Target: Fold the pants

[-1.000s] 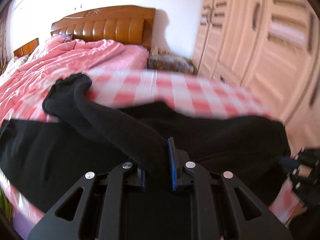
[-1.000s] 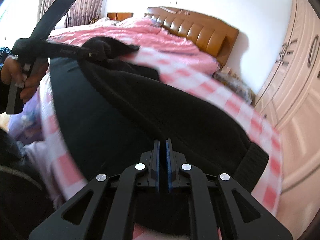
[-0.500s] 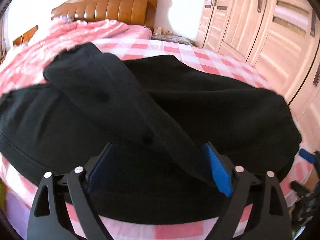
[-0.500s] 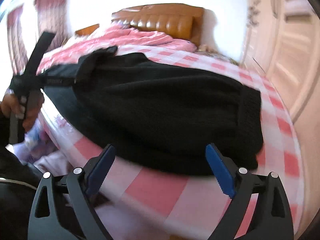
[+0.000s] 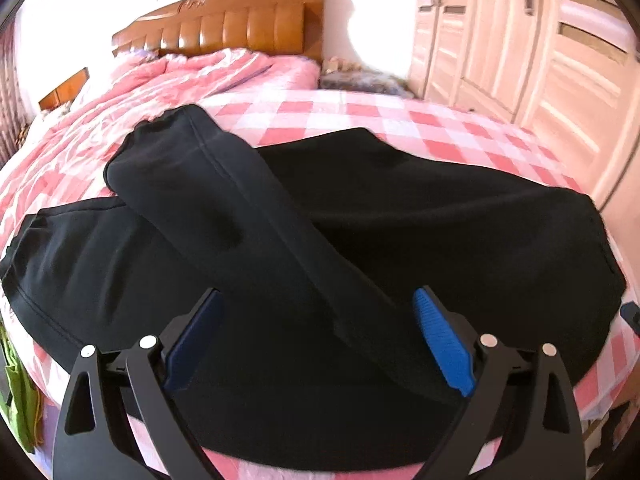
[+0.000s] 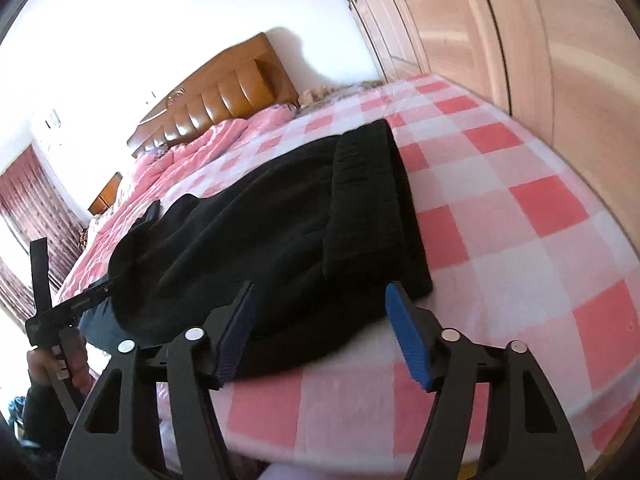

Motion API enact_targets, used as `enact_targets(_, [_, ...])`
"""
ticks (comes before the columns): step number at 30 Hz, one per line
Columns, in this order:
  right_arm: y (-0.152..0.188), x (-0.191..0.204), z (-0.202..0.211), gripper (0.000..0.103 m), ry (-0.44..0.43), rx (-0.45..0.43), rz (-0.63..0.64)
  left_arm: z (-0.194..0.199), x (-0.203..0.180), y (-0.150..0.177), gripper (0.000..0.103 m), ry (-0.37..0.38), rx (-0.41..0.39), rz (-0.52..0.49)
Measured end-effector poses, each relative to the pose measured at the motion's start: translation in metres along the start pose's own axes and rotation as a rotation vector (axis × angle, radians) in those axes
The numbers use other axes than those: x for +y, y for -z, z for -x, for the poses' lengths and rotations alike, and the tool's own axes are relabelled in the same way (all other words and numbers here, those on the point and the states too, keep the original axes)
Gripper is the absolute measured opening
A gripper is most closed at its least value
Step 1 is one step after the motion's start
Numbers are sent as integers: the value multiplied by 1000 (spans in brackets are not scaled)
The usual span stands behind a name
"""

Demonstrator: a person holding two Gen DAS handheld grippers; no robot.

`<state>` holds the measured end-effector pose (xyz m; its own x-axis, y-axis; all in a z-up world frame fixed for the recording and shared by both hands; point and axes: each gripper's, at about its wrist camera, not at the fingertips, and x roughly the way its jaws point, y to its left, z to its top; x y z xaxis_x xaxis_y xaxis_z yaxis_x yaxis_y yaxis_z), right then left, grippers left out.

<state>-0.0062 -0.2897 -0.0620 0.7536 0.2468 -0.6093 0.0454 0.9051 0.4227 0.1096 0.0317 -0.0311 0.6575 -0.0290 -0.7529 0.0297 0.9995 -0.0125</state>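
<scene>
Black pants (image 5: 400, 216) lie across the foot of a bed on a pink-and-white checked sheet (image 5: 440, 128). One leg (image 5: 224, 200) is folded back diagonally over the rest, its cuff toward the headboard. My left gripper (image 5: 316, 332) is open and empty, its blue pads either side of the folded leg's near end, just above the cloth. In the right wrist view the pants (image 6: 280, 232) show their waistband end (image 6: 376, 184). My right gripper (image 6: 320, 332) is open and empty at the near edge of the waist end.
A rumpled pink quilt (image 5: 168, 80) and a brown wooden headboard (image 5: 240, 24) are at the far end. Pale wardrobe doors (image 5: 540, 48) stand close along the right side. The left gripper held in a hand (image 6: 60, 344) shows at the left of the right wrist view.
Both grippers have opened and let go of the pants. The leg the left gripper held now lies folded over the rest. The right gripper has swung toward the waistband end.
</scene>
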Motion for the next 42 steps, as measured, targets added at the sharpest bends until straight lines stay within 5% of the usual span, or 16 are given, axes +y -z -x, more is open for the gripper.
enact_targets(3, [-3, -3, -8, 63, 12, 7, -14, -18, 10, -13, 93, 1, 48, 48])
enact_targets(7, [-11, -13, -16, 58, 21, 28, -71, -41, 20, -23, 72, 10, 110, 99])
enact_targets(13, [-14, -30, -7, 54, 28, -6, -187, -39, 22, -17, 50, 5, 92, 84])
enact_targets(18, [-17, -26, -12, 53, 30, 25, -135, -39, 16, -14, 36, 2, 86, 54])
enact_targets(21, [-18, -25, -14, 39, 52, 10, -92, -36, 9, -12, 16, -14, 66, 26])
enact_targets(24, [-20, -16, 1, 32, 47, -33, -60, -19, 14, -16, 13, -12, 14, 45])
enact_targets(30, [-16, 8, 38, 31, 61, -92, 6, 26, 25, -11, 12, -30, -62, 12])
enact_targets(35, [9, -9, 13, 33, 100, 2, -10, -2, 20, 20, 13, -65, 29, -52])
enact_targets(38, [11, -11, 13, 37, 118, -3, -1, -5, 8, 32, 20, -138, -18, -128])
enact_targets(40, [8, -10, 18, 48, 124, -6, 5, 0, 5, 34, 39, -172, -46, -155])
enact_targets(42, [7, -2, 27, 54, 178, -33, 50, 12, 8, 34, 80, -230, -102, -150])
